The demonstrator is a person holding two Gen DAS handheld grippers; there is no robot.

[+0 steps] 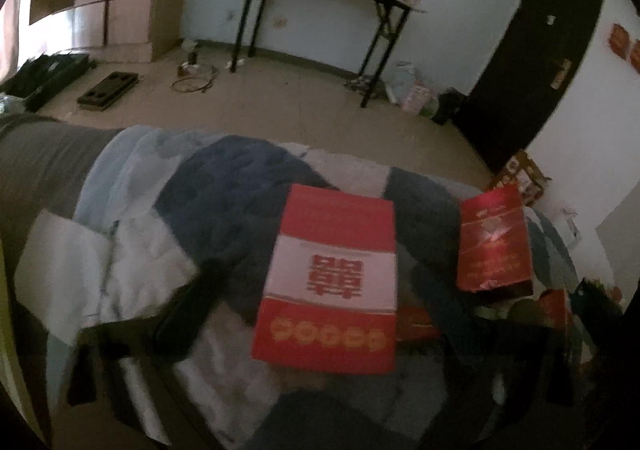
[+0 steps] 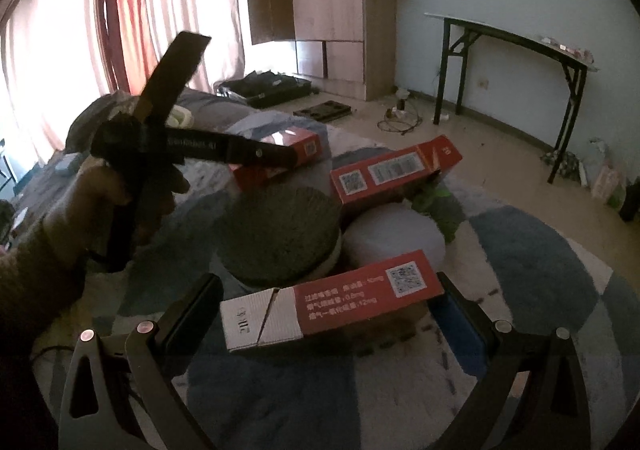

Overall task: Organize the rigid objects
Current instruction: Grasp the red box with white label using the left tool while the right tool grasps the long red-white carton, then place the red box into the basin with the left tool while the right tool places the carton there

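Note:
In the left wrist view, my left gripper [image 1: 320, 314] holds a red and white box [image 1: 330, 282] with a red double-happiness sign above the blue and white quilt [image 1: 224, 186]; its fingers are blurred. A second red box [image 1: 494, 238] lies to the right. In the right wrist view, my right gripper [image 2: 328, 314] is open, its fingers [image 2: 192, 314] either side of a long red and white carton [image 2: 332, 306]. Two more red cartons [image 2: 396, 170] [image 2: 276, 158] lie farther off. The left gripper [image 2: 160, 138] shows at left, held in a hand.
A round dark pad [image 2: 280, 230] and a white round cushion [image 2: 396, 234] lie between the cartons. A folding table [image 2: 512, 62] stands by the wall, a wardrobe [image 2: 328, 10] and curtains behind. A dark door [image 1: 532, 62], cables and a black case [image 1: 48, 74] are on the floor side.

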